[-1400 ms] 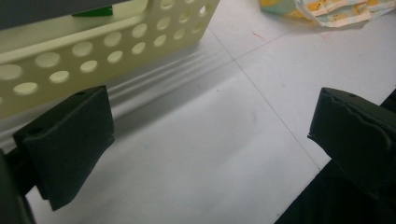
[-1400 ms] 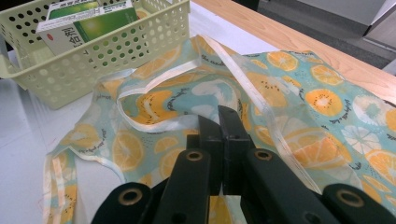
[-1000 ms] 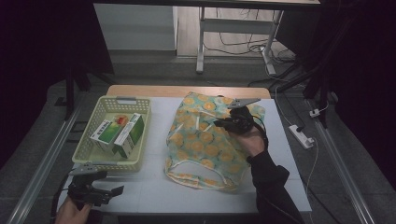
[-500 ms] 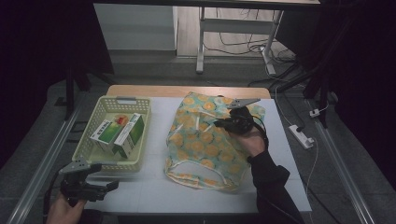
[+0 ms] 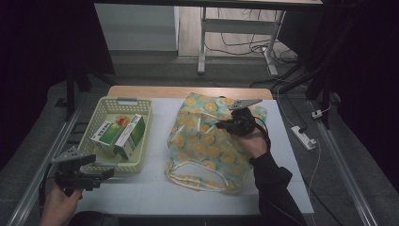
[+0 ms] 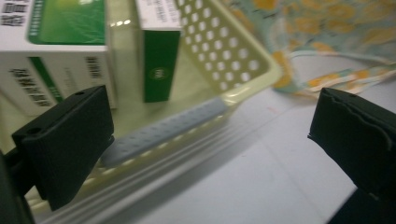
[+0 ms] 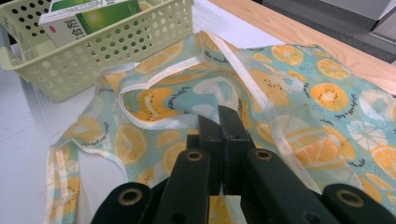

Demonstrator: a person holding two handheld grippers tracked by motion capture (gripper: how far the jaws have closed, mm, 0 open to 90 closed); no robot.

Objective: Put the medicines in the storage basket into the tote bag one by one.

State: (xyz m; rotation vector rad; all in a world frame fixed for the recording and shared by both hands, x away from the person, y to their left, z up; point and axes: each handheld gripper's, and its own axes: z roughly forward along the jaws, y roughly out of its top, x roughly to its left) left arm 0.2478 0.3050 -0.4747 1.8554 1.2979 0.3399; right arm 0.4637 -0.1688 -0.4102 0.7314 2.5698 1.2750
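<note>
A fruit-print cloth bag (image 5: 202, 146) lies on the white table, its handle loop toward the near edge. My right gripper (image 5: 221, 125) rests on the bag's upper part. In the right gripper view its jaws (image 7: 218, 116) are shut, with the bag's fabric (image 7: 303, 93) bunched at the tips. A pale yellow basket (image 5: 94, 165) at the left holds green-and-white boxes (image 5: 117, 134). My left gripper (image 5: 101, 175) hovers open at the basket's near corner. In the left gripper view the wide-apart jaws (image 6: 210, 140) frame the basket rim (image 6: 252, 79), the boxes (image 6: 60, 51) and the bag's edge (image 6: 327, 28).
The white tabletop (image 5: 155, 188) has free room between the basket and the bag. A wooden strip (image 5: 188, 92) runs along the far edge. A power strip (image 5: 305, 137) lies on the floor to the right. Metal rails flank the table.
My left gripper has risen and drifted left, from in front of the basket to its near-left corner. The right gripper and the bag have stayed put.
</note>
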